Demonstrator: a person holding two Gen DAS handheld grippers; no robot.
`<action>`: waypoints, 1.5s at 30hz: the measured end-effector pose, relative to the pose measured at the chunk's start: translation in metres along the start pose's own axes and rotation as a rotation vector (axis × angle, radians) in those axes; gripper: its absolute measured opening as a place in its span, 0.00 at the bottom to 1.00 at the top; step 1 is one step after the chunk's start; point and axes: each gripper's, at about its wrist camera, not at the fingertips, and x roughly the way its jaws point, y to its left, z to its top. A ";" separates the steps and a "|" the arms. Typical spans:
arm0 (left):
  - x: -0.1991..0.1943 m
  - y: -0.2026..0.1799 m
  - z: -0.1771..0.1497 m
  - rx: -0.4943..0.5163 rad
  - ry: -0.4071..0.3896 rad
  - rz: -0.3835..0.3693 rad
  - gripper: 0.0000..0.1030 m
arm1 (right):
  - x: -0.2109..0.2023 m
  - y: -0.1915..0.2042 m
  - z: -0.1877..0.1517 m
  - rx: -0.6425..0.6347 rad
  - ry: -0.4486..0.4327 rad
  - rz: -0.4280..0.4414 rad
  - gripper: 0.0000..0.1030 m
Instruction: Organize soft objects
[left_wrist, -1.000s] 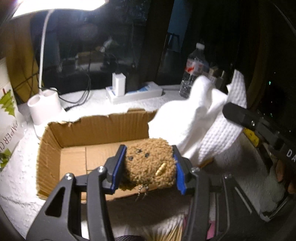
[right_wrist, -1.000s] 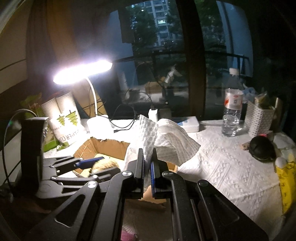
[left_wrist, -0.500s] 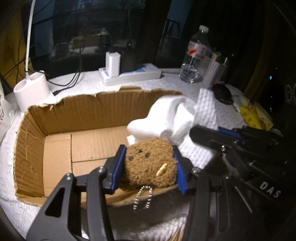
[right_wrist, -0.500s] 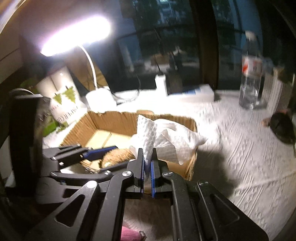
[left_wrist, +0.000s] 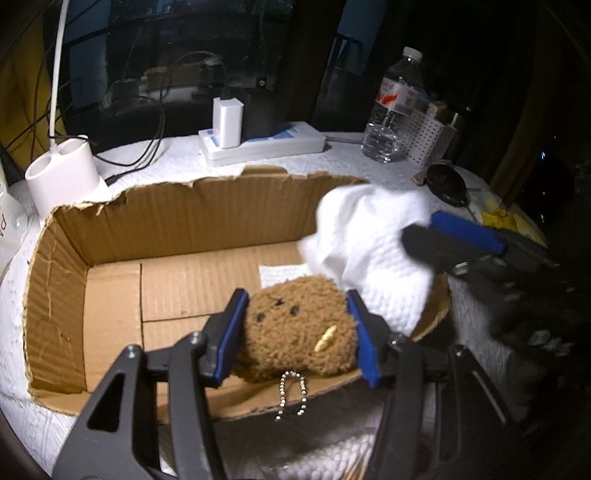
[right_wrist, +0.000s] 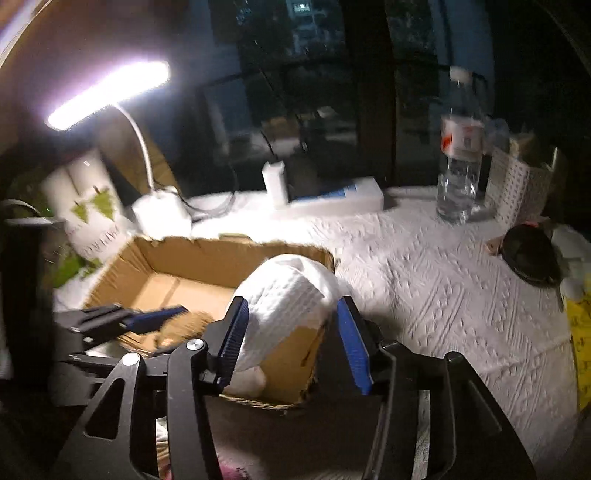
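A brown plush toy (left_wrist: 295, 328) with a bead chain sits between the blue pads of my left gripper (left_wrist: 295, 339), low inside the cardboard box (left_wrist: 184, 206) near its front wall. The jaws are opening, but the pads still touch the toy's sides. A white cloth (right_wrist: 288, 291) is draped over the box's right corner (right_wrist: 207, 254). My right gripper (right_wrist: 291, 339) straddles it with its jaws opening and the pads spread apart, no longer pinching the cloth. The left wrist view shows the white cloth (left_wrist: 369, 236) with the right gripper (left_wrist: 454, 240) at its right. The left gripper (right_wrist: 147, 321) shows, blurred, in the right wrist view.
The table wears a white textured cover. Behind the box stand a power strip (left_wrist: 258, 147) with a charger, a white lamp base (left_wrist: 62, 173) and a lit lamp (right_wrist: 110, 92). A water bottle (right_wrist: 460, 162), a perforated basket (right_wrist: 517, 192) and a black round object (right_wrist: 532, 258) sit at the right.
Both grippers came down to the box. The right jaws went from pinched on the white cloth to spread apart, and the cloth slumped onto the box corner. The left jaws widened slightly around the toy.
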 end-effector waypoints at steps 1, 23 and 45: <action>0.000 0.000 0.000 0.001 0.001 0.001 0.54 | 0.006 -0.001 -0.001 0.004 0.015 -0.007 0.51; -0.017 0.004 0.004 0.003 -0.031 0.021 0.68 | 0.030 -0.018 -0.012 0.075 0.129 -0.060 0.51; -0.078 -0.005 -0.018 -0.002 -0.120 0.030 0.68 | -0.050 0.019 -0.027 0.039 0.038 -0.057 0.51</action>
